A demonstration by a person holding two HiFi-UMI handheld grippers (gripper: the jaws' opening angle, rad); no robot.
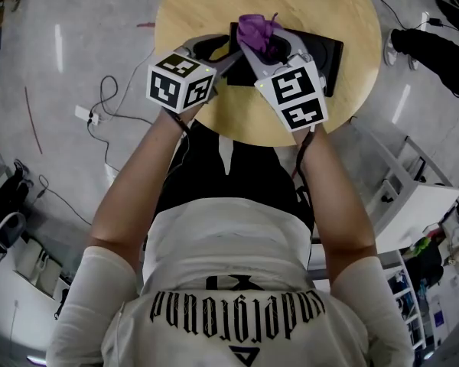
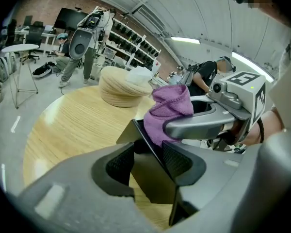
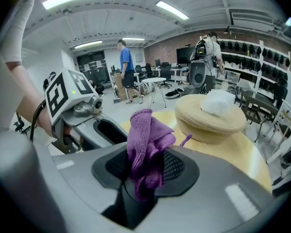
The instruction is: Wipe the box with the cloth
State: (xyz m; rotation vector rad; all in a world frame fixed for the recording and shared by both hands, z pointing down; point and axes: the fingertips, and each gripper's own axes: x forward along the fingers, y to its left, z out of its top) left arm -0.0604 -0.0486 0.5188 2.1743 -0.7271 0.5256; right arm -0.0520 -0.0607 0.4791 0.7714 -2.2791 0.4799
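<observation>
A flat black box lies on the round wooden table. My left gripper is at the box's left corner. In the left gripper view its jaws stand around a thin edge of the box, which lies against the right pad. My right gripper is shut on a bunched purple cloth just above the box. In the right gripper view the cloth sticks up between the pads, and the left gripper shows close at the left. The cloth hides part of the box.
A round woven cushion with a white wad on it sits at the table's far side. Cables trail over the floor at the left, and a white shelf unit stands at the right. People and shelves fill the background.
</observation>
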